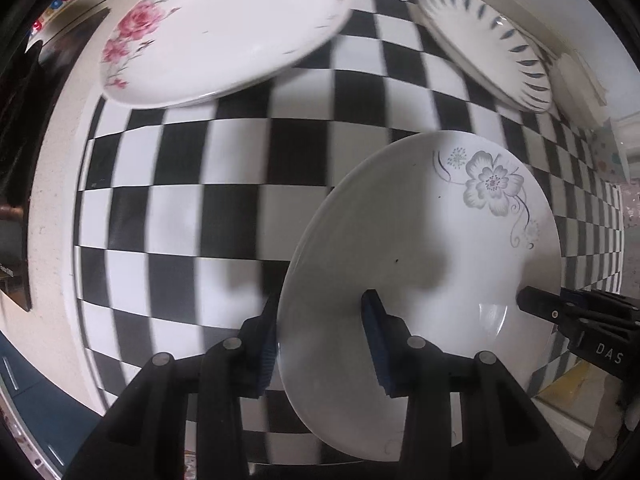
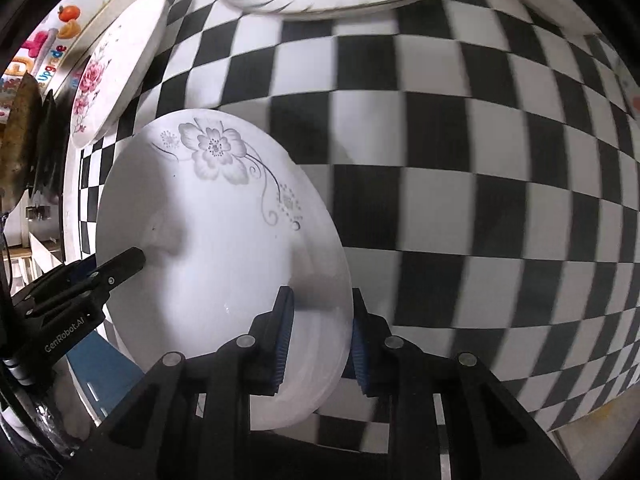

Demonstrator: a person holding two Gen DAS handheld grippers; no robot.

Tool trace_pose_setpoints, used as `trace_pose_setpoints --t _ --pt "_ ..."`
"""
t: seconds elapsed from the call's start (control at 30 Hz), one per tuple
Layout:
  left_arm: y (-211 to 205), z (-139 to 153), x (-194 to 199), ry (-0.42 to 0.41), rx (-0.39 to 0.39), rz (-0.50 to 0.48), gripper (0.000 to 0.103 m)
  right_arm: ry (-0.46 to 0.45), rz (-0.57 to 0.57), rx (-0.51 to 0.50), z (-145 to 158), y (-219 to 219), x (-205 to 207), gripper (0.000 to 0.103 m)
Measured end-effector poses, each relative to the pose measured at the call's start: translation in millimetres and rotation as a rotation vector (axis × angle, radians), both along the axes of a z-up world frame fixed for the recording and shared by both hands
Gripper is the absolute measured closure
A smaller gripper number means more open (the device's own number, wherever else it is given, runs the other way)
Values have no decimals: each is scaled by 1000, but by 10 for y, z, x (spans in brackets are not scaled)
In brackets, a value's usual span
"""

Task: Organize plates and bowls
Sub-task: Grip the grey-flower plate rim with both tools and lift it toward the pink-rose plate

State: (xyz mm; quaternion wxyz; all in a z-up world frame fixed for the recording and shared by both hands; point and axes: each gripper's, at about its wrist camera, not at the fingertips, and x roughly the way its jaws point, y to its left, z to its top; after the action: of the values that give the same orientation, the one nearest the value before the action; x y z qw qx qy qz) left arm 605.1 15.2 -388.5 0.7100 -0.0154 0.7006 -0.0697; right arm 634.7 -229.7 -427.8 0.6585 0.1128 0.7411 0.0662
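Both tools (image 1: 320, 344) (image 2: 318, 336) straddle opposite plate (image 1: 420, 240) rims (checkered cloth (image 1: 192, 208) around).

"das" in white letters on the black body of the right gripper (image 1: 520, 302), seen at the right edge of the left wrist view. "cenrobot.ai" in white on the black body of the left gripper (image 2: 138, 258), at the left edge of the right wrist view. "upgrade" in blue on colourful packaging (image 2: 52, 60) at upper left; other letters there unreadable.
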Motion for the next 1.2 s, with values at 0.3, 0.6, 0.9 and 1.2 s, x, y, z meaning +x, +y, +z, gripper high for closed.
trace_pose_setpoints --t 0.3,0.6,0.9,1.2 --pt "-617 7 -48 20 16 4 66 0 -6 -15 -23 -475 -85 76" --pt "-834 140 -295 0 38 43 66 2 23 6 -78 -483 -82 76" --pt "-349 535 -432 -92 61 105 65 51 -49 34 9 -783 100 75" --pt "940 1187 146 -280 94 247 52 -113 -28 182 947 -270 716 34"
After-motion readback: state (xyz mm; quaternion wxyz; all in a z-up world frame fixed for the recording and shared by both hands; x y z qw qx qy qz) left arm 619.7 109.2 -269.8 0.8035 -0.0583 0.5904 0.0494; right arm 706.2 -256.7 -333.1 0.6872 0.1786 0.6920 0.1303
